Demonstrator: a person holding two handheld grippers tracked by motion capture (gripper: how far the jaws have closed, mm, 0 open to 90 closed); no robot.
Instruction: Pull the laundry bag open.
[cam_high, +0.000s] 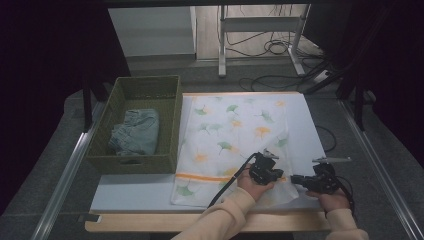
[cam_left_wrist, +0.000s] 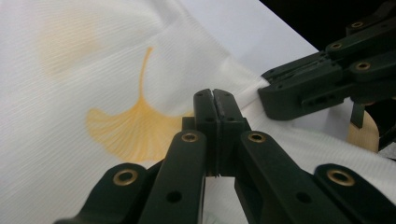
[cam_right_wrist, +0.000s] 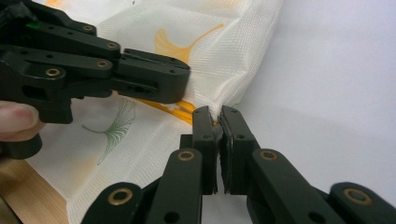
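A white cloth (cam_high: 235, 135) printed with green and orange ginkgo leaves lies spread on a white board (cam_high: 302, 120). Both grippers meet at its near right edge. My left gripper (cam_high: 279, 175) (cam_left_wrist: 215, 100) has its jaws pressed together on a raised fold of the cloth (cam_left_wrist: 70, 116). Just beside it, my right gripper (cam_high: 295, 179) (cam_right_wrist: 218, 116) pinches the cloth's (cam_right_wrist: 224, 51) edge between its pads, where an orange stripe shows. The left gripper (cam_right_wrist: 184, 81) crosses the right gripper view from the left. The right gripper (cam_left_wrist: 266, 91) enters the left gripper view from the right.
A green woven basket (cam_high: 131, 164) stands left of the cloth and holds a folded pale blue-green garment (cam_high: 136, 131). The board rests on a wooden table edge (cam_high: 150, 222) near me. Cables and a metal stand (cam_high: 222, 45) lie on the floor beyond.
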